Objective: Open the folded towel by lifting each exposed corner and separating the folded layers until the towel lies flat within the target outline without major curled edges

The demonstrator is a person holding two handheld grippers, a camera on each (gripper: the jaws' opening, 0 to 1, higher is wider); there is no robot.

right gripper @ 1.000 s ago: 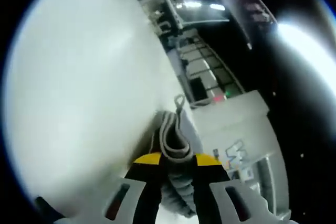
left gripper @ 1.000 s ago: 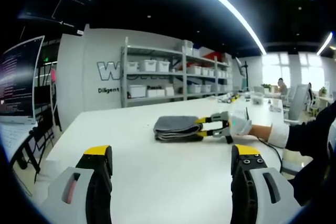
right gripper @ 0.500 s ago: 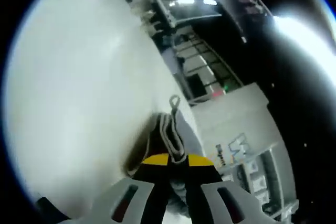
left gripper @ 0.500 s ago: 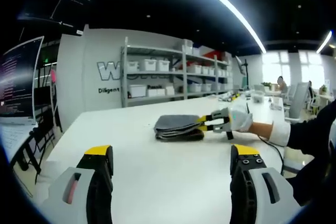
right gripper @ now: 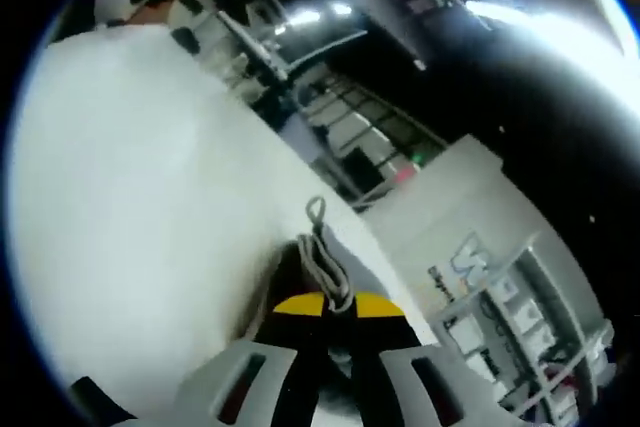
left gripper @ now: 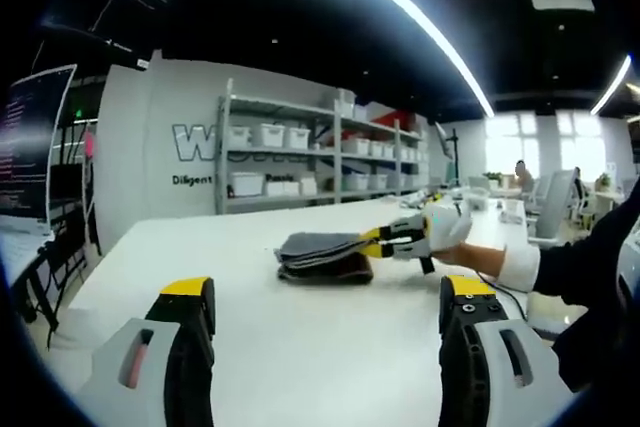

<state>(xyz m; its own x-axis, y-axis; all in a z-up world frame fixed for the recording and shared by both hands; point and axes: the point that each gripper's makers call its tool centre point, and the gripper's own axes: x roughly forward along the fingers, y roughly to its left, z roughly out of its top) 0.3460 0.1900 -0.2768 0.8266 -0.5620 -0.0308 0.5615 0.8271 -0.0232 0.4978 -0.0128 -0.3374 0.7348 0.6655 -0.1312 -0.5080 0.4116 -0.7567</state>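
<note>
A folded grey towel lies mid-table on the white table. My right gripper comes in from the right, held by a white-gloved hand, and is shut on the towel's upper layers at its right edge, lifting them slightly. In the right gripper view the yellow-tipped jaws are closed on the towel, whose hanging loop sticks out ahead. My left gripper hovers open over the near table, well short of the towel, nothing between its fingers.
Grey shelving with white bins stands against the far wall. A monitor sits at the left. A dark sleeve reaches in from the right. Desks and a person are at the far right.
The right gripper has closed on the towel's edge and raised the top layers a little. The left gripper's view has shifted slightly; its jaws stay open.
</note>
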